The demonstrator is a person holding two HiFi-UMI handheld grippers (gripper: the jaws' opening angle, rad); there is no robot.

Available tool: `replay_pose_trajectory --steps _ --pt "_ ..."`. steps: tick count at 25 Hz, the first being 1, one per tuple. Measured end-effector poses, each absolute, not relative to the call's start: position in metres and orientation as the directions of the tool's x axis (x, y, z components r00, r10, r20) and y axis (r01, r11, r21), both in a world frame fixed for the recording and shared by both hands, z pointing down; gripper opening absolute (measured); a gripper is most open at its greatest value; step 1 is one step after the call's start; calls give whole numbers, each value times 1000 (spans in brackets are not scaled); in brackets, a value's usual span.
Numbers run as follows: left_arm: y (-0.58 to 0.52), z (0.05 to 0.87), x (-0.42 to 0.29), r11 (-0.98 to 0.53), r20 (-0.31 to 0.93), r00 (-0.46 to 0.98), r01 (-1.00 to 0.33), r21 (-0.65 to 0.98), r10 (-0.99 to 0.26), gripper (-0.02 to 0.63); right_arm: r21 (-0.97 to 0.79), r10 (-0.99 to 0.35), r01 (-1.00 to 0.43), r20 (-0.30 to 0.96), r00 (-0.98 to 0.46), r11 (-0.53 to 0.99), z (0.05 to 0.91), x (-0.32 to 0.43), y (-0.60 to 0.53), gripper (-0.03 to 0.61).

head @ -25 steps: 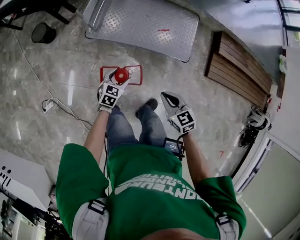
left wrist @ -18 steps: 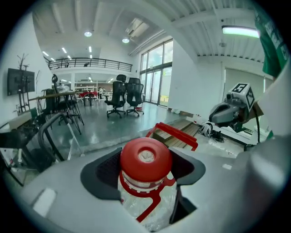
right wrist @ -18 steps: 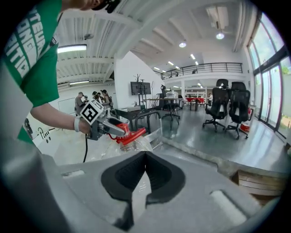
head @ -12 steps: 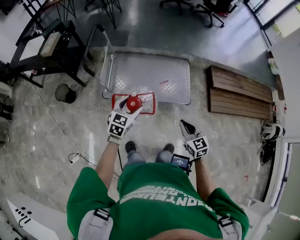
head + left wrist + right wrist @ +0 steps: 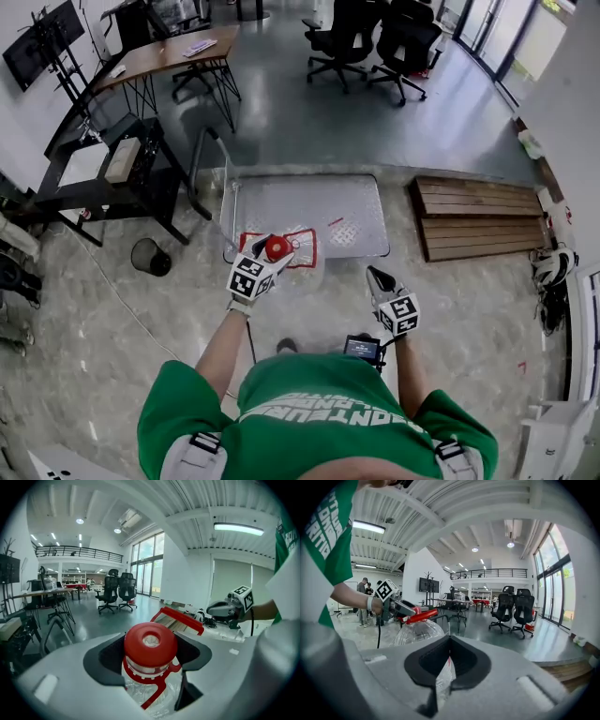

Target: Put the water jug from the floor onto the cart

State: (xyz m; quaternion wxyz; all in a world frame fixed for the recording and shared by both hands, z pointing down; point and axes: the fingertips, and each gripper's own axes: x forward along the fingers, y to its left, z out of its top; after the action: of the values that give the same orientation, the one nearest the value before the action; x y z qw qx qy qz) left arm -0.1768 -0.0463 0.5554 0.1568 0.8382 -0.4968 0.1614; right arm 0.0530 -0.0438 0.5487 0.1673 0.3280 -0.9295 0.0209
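The carry step looks to be in hand: the left gripper has its fingers clenched on the neck, just under the cap, of the clear plastic water jug with a red cap and red handle, which hangs off the floor at the near edge of the flat grey metal platform cart. The right gripper is beside it, fingers closed on nothing. Next, 1 move probably remains: bring the jug fully over the deck, lower it upright, then release.
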Motion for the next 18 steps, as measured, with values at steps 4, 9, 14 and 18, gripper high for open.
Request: replay_pose_trajectory --steps 4,9,14,18 --pt "-41 572 -183 -518 462 505 -848 109 -729 336 98 -622 -627 314 -718 773 544 33 -34 -8" --pt "-38 587 -190 -513 484 508 -848 133 -713 336 109 -599 -605 355 -717 789 555 21 -33 -8" --pt "-49 589 -201 -497 487 492 -858 131 -722 336 135 -596 -590 344 -725 796 550 16 -60 -7" --pt "-66 587 -209 -482 484 481 -866 131 -731 336 140 -603 -593 324 -729 793 543 12 -91 -8"
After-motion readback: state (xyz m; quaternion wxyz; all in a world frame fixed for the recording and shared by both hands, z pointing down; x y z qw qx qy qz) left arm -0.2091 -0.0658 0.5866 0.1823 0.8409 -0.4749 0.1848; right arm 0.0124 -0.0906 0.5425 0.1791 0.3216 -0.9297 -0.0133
